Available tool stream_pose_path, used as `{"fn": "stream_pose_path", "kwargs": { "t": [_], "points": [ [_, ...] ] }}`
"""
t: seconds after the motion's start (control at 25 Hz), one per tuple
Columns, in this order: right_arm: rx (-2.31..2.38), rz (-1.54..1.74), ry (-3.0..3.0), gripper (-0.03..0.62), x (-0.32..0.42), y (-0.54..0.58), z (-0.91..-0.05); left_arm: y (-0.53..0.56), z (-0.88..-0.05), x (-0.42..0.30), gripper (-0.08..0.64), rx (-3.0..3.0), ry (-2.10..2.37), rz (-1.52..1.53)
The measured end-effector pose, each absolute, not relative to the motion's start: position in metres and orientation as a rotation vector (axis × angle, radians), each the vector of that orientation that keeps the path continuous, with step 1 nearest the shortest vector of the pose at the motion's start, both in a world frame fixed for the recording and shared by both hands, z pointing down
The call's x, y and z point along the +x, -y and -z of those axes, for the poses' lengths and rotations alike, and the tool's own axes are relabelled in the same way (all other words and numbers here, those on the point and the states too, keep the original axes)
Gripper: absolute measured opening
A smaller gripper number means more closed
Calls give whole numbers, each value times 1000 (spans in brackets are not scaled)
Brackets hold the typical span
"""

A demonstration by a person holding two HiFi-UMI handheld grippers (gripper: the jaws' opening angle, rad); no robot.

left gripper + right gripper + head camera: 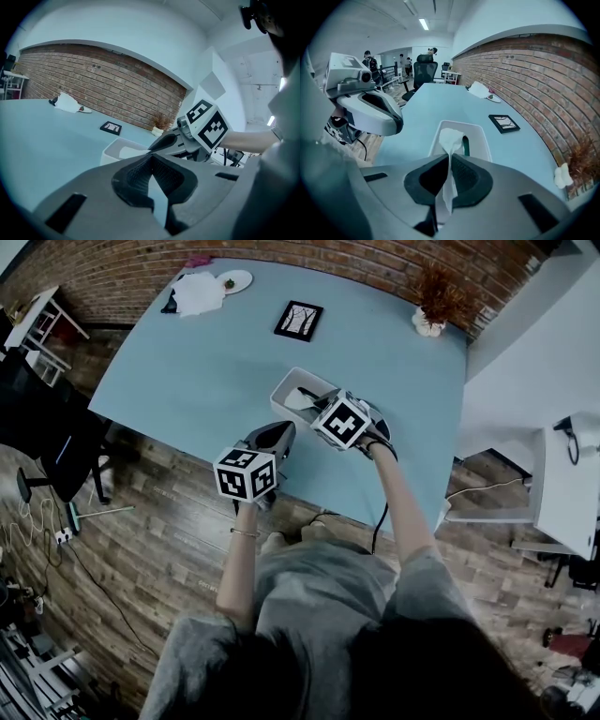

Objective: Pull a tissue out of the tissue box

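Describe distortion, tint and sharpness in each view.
Head view: cool bluish cast, table edges bowed, floor dim. Left gripper view: fisheye arcs the brick wall, corners black. Right gripper view: same vignette, tissue sharp, ceiling lights bright.

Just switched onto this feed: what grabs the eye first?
The right gripper, above the white box near the front edge of the blue table, pinches a tissue rising from the box. The left gripper hangs shut and empty just beside it.
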State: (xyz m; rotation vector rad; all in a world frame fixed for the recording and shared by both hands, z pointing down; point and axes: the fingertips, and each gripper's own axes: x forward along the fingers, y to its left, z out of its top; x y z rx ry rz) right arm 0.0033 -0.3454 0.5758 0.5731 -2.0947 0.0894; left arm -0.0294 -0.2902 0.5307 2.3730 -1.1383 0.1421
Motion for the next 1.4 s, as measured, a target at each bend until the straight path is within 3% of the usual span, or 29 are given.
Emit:
{"fn": "stream_pose_path", "kwargs": {
  "t": [1.4],
  "points": [
    [723,-104,2137,2,21,348,-539,291,-501,-28,3,2455,1096,-119]
  ]
}}
